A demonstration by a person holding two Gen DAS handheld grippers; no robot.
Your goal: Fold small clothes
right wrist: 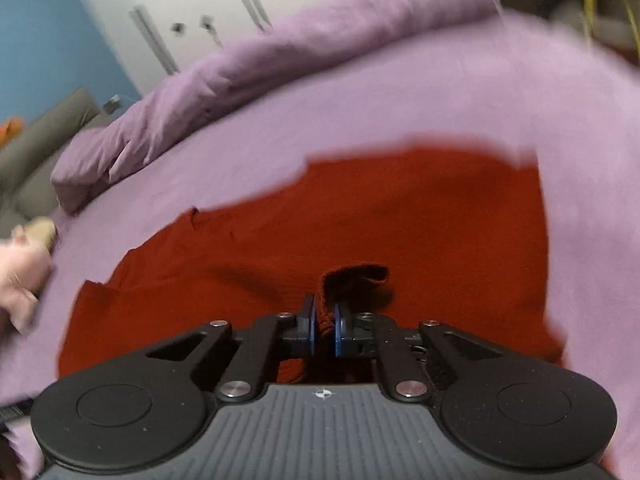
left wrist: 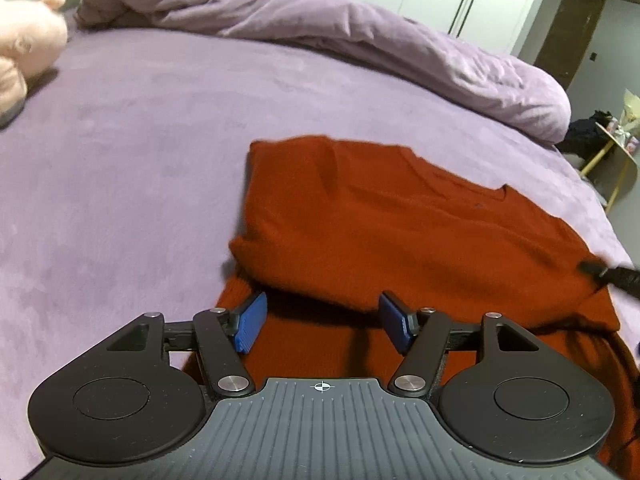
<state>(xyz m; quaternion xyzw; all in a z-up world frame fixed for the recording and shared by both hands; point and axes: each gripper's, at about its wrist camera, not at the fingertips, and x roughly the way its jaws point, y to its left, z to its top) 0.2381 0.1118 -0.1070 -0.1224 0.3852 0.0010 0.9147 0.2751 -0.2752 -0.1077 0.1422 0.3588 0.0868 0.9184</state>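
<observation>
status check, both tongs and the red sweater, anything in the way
Left tongs open, empty, above the red sweater. Right tongs pinched shut on a fold of sweater fabric. Sweater partly folded on the purple bed sheet. Pink plush toy well clear.

No text, label, brand or number can be read in either view. The only sign is a small white crosshair mark on the ribbed grey body of the left gripper (left wrist: pixel 322 322), at the middle of its front edge, and the same mark on the right gripper (right wrist: pixel 324 330).
</observation>
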